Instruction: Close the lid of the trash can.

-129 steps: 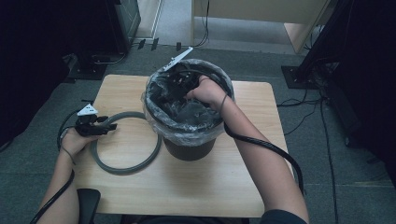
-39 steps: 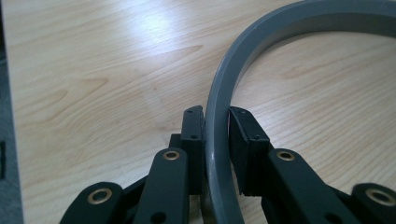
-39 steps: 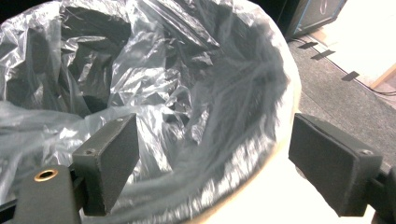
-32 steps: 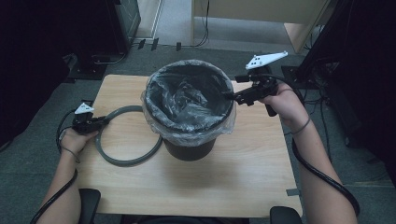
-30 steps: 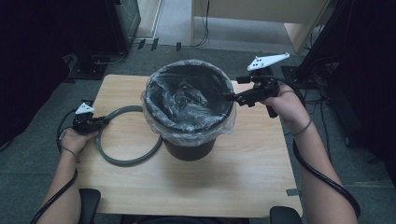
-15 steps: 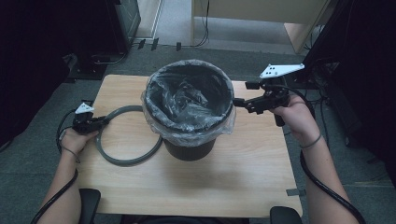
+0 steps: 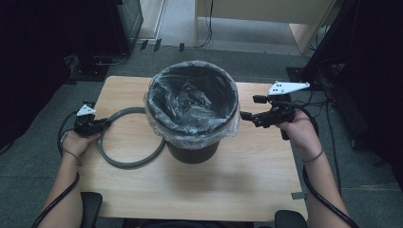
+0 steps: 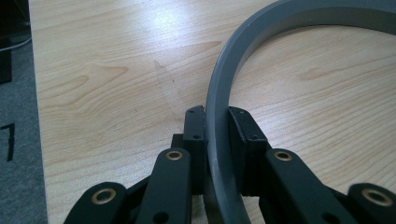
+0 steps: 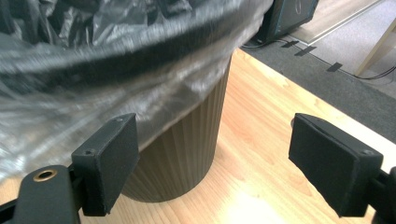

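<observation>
My left gripper [image 7: 98,124] sat at the table's [image 7: 266,190] left edge from above, forearm low, pinching the grey ring [image 7: 128,164] that lay flat beside the bin [image 7: 192,147]; my right gripper [image 7: 247,115] hung level just right of the bin's bag-lined rim, wrist raised. In the left gripper view, the pads clamped the ring's [image 8: 219,93] band. In the right gripper view, my jaws stood wide, empty, the bin [image 9: 187,154] between and beyond them.

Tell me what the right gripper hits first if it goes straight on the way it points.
Most likely the clear bag hanging over the bin rim. The open right gripper points at the bin's side from close by, nothing between them; the exact gap is hard to judge.
</observation>
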{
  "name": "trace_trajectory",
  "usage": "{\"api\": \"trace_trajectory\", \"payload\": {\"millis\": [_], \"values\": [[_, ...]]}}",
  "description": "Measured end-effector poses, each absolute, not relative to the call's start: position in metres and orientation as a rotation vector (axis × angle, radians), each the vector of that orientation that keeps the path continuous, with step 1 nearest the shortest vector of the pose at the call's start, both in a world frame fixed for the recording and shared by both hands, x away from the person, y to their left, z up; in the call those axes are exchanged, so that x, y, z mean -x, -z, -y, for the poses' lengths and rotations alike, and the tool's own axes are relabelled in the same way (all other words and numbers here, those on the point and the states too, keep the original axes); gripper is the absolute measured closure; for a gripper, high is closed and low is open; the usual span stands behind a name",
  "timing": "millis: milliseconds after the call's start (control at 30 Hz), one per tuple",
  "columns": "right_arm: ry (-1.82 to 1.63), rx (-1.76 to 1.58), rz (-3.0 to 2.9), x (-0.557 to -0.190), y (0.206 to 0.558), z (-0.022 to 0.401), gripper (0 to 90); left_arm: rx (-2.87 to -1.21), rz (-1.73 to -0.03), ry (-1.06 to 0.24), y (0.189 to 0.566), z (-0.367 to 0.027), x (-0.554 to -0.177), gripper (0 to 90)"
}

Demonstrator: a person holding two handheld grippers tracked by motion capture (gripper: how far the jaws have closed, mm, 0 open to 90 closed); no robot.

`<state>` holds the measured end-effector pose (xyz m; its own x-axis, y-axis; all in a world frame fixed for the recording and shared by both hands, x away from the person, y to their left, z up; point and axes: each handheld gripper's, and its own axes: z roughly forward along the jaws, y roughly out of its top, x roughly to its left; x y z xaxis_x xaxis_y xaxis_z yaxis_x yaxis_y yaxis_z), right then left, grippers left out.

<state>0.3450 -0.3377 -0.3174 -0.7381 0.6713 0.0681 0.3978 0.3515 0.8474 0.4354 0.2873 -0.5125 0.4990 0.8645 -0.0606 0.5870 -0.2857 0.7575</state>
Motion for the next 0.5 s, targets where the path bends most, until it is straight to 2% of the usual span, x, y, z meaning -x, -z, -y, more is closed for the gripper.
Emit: {"api": "trace_trajectory", "payload": {"millis": [500], "values": [[-1.344,-1.005,-2.340,-0.348,0.378,0.338,15.6,-1.973,-1.203,-0.458,0.513,-0.290,-0.435,78.3]]}}
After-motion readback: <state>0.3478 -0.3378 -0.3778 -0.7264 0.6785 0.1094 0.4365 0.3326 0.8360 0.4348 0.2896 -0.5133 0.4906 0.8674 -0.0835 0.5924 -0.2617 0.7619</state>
